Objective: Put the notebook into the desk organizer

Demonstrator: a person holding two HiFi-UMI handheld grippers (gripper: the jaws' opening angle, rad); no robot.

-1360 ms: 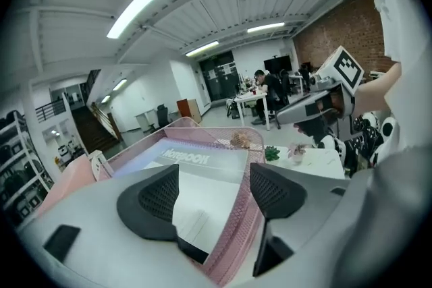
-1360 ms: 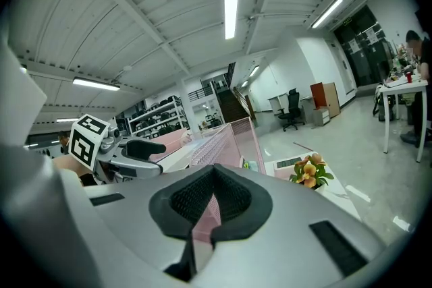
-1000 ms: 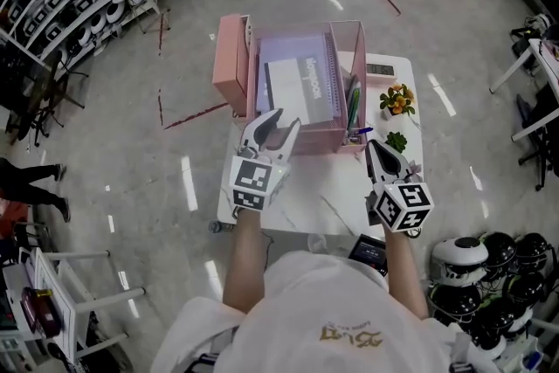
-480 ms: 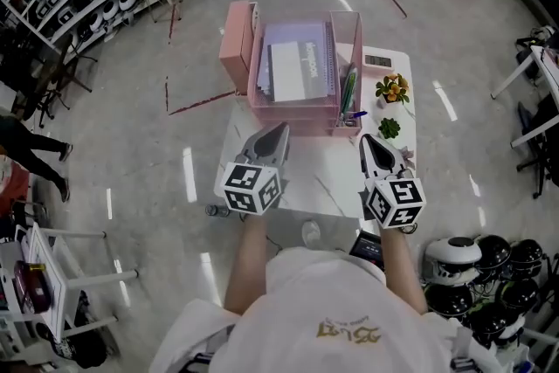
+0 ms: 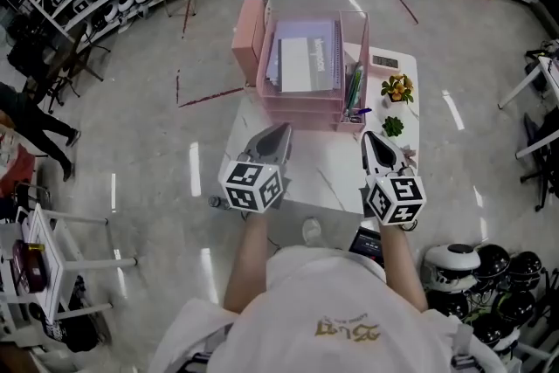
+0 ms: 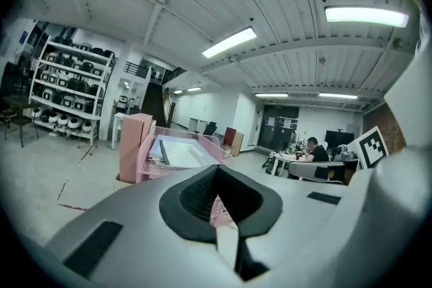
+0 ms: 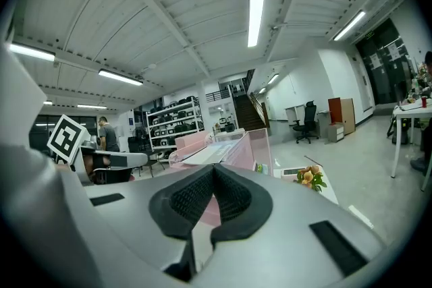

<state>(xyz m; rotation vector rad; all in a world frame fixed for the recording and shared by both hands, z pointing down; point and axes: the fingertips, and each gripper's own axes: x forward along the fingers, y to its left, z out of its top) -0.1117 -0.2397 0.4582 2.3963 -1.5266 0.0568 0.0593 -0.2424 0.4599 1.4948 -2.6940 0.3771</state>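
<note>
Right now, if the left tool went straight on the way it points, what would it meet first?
Most likely the low front wall of the pink desk organizer. The shut left tool aims at it, though depth is unclear.

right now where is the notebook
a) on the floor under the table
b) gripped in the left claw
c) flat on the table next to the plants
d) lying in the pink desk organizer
d: the notebook lies flat in the pink desk organizer, while the left claw and right claw are shut and empty, short of it.
</note>
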